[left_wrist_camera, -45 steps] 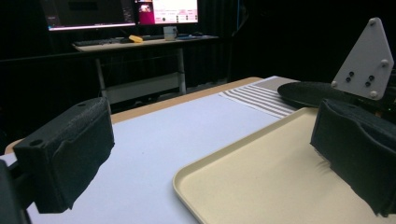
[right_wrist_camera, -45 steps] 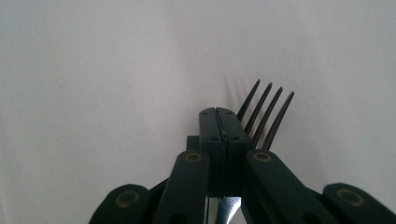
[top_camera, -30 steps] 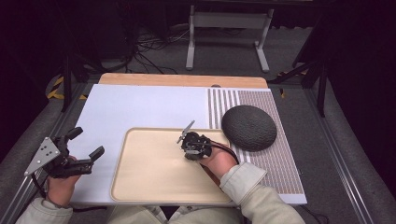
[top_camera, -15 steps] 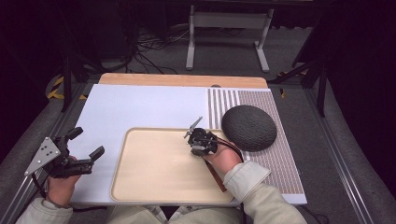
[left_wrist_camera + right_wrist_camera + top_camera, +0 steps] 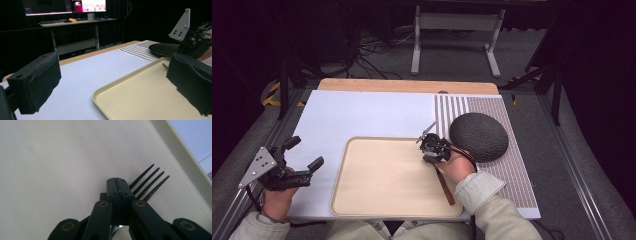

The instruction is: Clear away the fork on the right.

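Note:
A fork with black tines (image 5: 150, 182) and a brown handle (image 5: 444, 185) is held low over the right part of the beige tray (image 5: 382, 185). My right gripper (image 5: 432, 156) is shut on its neck, the jaws pressed together (image 5: 117, 181) and the tines fanning out just beyond them above the tray floor (image 5: 50, 157). My left gripper (image 5: 294, 165) is held open over the left edge of the pale mat (image 5: 362, 115), nothing between its padded jaws (image 5: 112, 80). From there the right gripper (image 5: 197, 42) shows across the tray (image 5: 140, 100).
A dark round dish (image 5: 478, 136) lies on the striped mat (image 5: 512, 170) just right of the tray, close to my right hand. A wooden tabletop edge (image 5: 407, 86) runs along the back. A metal stand (image 5: 454, 30) and cables are on the floor beyond.
My right gripper has carried the fork to the right and a little farther back across the tray, toward the dark dish. The left gripper has stayed in place, open.

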`<state>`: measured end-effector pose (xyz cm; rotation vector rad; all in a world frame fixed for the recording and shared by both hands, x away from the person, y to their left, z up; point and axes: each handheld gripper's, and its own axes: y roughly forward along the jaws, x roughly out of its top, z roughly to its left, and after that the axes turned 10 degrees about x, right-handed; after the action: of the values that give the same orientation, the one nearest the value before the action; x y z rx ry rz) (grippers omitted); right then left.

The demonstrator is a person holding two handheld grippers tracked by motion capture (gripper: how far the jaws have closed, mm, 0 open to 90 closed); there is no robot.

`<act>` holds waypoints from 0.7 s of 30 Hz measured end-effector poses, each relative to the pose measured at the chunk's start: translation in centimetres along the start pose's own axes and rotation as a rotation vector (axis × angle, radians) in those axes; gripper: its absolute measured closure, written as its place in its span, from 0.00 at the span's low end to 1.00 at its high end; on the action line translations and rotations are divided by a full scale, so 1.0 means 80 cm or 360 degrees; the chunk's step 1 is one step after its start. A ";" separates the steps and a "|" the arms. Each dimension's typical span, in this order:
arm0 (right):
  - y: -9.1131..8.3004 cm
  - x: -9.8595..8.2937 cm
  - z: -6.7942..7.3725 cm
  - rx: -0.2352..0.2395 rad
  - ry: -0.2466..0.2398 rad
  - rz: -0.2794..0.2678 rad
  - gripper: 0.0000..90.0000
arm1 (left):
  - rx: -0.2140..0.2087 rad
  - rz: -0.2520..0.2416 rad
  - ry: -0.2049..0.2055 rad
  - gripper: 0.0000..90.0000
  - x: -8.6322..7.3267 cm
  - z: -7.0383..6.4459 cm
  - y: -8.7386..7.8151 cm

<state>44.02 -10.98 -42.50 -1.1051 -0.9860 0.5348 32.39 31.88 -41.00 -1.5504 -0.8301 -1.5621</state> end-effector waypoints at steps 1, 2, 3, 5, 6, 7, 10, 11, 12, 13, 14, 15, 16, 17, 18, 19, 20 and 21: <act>-0.001 -0.001 -0.002 -0.0005 0.0019 -0.0004 1.00 | 0.0000 0.0002 -0.0001 0.00 0.000 0.000 0.000; -0.002 -0.002 -0.003 -0.0006 0.0026 -0.0006 1.00 | 0.0000 0.0002 -0.0001 0.00 0.000 0.000 0.000; -0.002 -0.002 -0.003 -0.0006 0.0026 -0.0006 1.00 | 0.0003 0.0002 -0.0001 0.00 0.000 0.000 0.000; -0.003 -0.005 -0.006 -0.0014 0.0038 -0.0009 1.00 | 0.0003 0.0004 0.0004 0.00 0.000 0.000 0.000; -0.003 -0.005 -0.007 -0.0016 0.0042 -0.0011 1.00 | 0.0004 0.0002 -0.0001 0.00 0.000 0.000 0.000; -0.004 -0.006 -0.008 -0.0022 0.0051 -0.0014 1.00 | 0.0003 0.0002 -0.0001 0.00 0.000 0.000 0.000; -0.005 -0.008 -0.011 -0.0023 0.0063 -0.0019 1.00 | 0.0003 0.0002 -0.0001 0.00 0.000 0.000 0.000; -0.006 -0.010 -0.013 -0.0034 0.0075 -0.0022 1.00 | 0.0002 0.0005 -0.0001 0.00 0.000 0.000 0.000; -0.006 -0.010 -0.013 -0.0034 0.0075 -0.0022 1.00 | 0.0001 0.0007 0.0003 0.00 0.000 0.000 0.000; -0.007 -0.011 -0.015 -0.0037 0.0084 -0.0022 1.00 | 0.0002 0.0005 0.0003 0.00 0.000 0.000 0.000; -0.007 -0.011 -0.015 -0.0043 0.0092 -0.0023 1.00 | 0.0002 0.0002 -0.0002 0.00 0.000 0.000 0.000; -0.008 -0.012 -0.017 -0.0047 0.0097 -0.0024 1.00 | 0.0002 0.0004 0.0002 0.00 0.000 0.000 0.000; -0.008 -0.013 -0.017 -0.0053 0.0106 -0.0027 1.00 | 0.0000 0.0007 0.0003 0.00 0.000 0.000 0.000; -0.009 -0.014 -0.018 -0.0053 0.0109 -0.0028 1.00 | 0.0000 0.0006 0.0000 0.00 0.000 0.000 0.000; -0.009 -0.015 -0.019 -0.0056 0.0115 -0.0027 1.00 | 0.0000 0.0005 0.0000 0.00 0.000 0.000 0.000; -0.010 -0.015 -0.020 -0.0055 0.0119 -0.0028 1.00 | 0.0000 0.0006 -0.0001 0.00 0.000 0.000 0.000; -0.010 -0.015 -0.020 -0.0055 0.0119 -0.0028 1.00 | 0.0000 0.0006 -0.0001 0.00 0.000 0.000 0.000; -0.010 -0.016 -0.020 -0.0059 0.0120 -0.0033 1.00 | 0.0001 0.0004 -0.0001 0.00 0.000 0.000 0.001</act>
<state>44.70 -13.08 -42.46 -1.1387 -0.9438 0.4564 32.43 31.85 -41.01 -1.5512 -0.8290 -1.5596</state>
